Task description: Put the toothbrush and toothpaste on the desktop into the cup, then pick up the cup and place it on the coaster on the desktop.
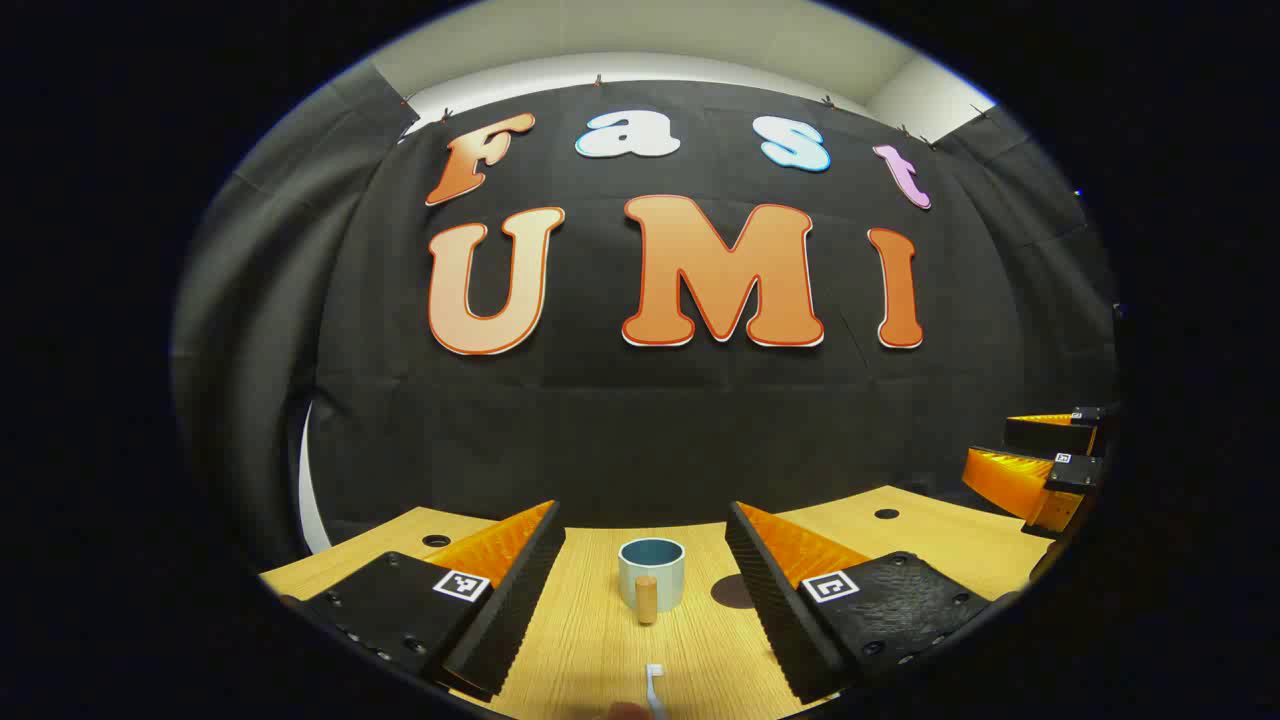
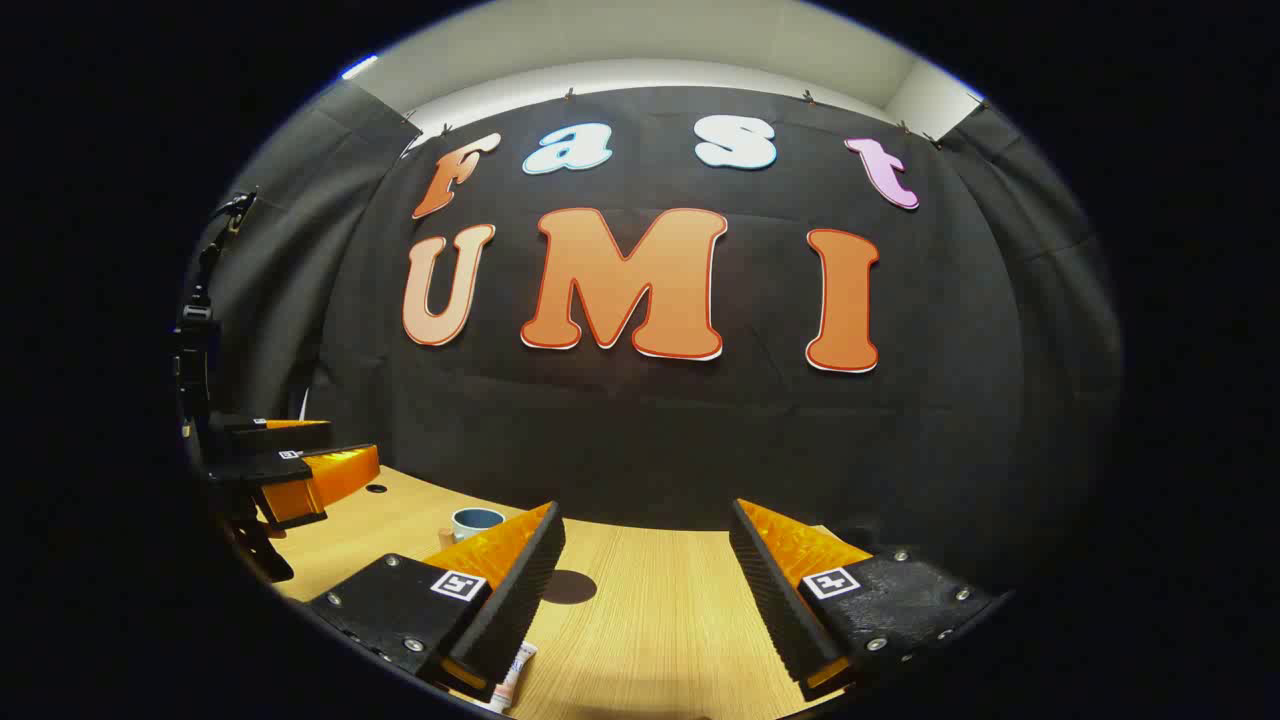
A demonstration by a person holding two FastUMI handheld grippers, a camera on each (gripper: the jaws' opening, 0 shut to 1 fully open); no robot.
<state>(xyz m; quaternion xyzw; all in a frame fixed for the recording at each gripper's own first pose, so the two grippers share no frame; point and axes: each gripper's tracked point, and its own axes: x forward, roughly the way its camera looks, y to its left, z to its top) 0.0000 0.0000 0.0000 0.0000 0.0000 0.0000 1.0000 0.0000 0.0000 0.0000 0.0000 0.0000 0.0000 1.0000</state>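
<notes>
You are looking at a pale wood-grain desk (image 1: 600, 640) whose boards run away from you toward the booth's back wall. A black cloth wall (image 1: 640, 430) hangs behind it, creased at the left side and clipped along its top edge. Above the cloth, a white wall and ceiling (image 1: 640, 40) show. In the desk you can see small round dark holes: one at the far left (image 1: 436, 540), one at the far right (image 1: 886, 514). In the right gripper view, another such hole (image 2: 376, 488) sits near the left edge.

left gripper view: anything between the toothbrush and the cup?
Only bare wooden desktop. The toothbrush lies near the bottom edge, the cup stands farther ahead with its wooden handle facing the camera, between the open left gripper fingers.
</notes>
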